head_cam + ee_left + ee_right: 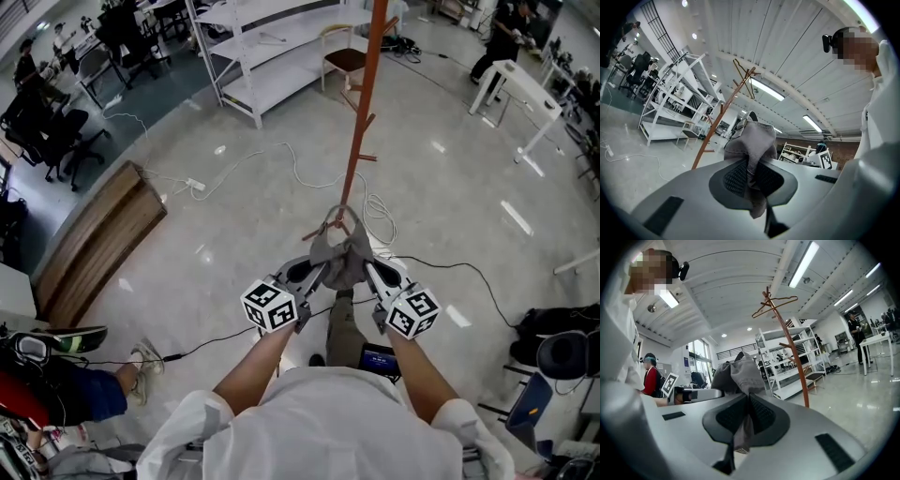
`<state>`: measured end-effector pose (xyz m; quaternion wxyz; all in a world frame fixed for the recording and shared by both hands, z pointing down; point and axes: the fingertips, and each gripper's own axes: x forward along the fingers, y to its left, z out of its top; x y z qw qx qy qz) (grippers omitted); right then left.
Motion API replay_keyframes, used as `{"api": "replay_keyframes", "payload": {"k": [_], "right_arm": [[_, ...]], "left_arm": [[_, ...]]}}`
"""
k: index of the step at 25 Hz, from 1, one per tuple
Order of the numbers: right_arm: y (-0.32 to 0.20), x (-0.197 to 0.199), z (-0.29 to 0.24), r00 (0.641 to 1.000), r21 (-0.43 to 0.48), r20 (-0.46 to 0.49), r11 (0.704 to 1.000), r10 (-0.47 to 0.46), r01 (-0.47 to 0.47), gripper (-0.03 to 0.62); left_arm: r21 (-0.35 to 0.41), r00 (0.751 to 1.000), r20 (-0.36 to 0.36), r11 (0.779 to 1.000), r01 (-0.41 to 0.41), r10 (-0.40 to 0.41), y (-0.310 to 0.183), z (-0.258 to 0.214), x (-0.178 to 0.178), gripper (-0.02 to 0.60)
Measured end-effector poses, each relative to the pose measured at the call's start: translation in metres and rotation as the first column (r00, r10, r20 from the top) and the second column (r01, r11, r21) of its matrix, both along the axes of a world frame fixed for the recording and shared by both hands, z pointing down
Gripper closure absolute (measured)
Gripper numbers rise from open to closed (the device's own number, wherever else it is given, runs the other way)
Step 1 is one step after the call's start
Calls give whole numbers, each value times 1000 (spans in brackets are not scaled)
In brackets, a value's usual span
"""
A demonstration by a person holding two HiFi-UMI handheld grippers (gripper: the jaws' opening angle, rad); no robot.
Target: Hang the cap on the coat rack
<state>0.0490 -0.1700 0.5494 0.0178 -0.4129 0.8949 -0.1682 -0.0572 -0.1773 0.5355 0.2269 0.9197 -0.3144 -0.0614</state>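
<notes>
A grey cap [339, 253] hangs between my two grippers, held up in front of the orange-brown coat rack [361, 122]. My left gripper [315, 272] is shut on the cap's left side, my right gripper [367, 270] shut on its right side. In the left gripper view the cap [752, 143] bunches out of the closed jaws, with the coat rack [723, 118] and a wire hanger [743, 77] on its top pegs beyond. The right gripper view shows the cap [739, 373] pinched likewise, the coat rack [790, 348] standing to the right.
White shelving [272, 47] and a chair [342, 58] stand behind the rack. A wooden bench [94, 244] lies at the left. Cables [281, 169] run over the floor. A seated person [66, 384] is at lower left, and white tables [525, 94] at the right.
</notes>
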Motion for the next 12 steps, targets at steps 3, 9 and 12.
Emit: {"api": "replay_keyframes", "payload": {"k": [3,9,12], "right_arm": [[-20,4,4,1000,0,9,1000,2,-2,565],[-77,2,-1,1000,34,18,999,-11,10,565],[-109,8,-10,1000,48,15,999,-19,18,565]], "left_arm": [[6,1000,9,1000,0,0,-20,0,5,551],[27,1000,20,999,19,-20,-77,-3,1,551],[40,999,23,999,21,-22,-109,-13,7,551]]}}
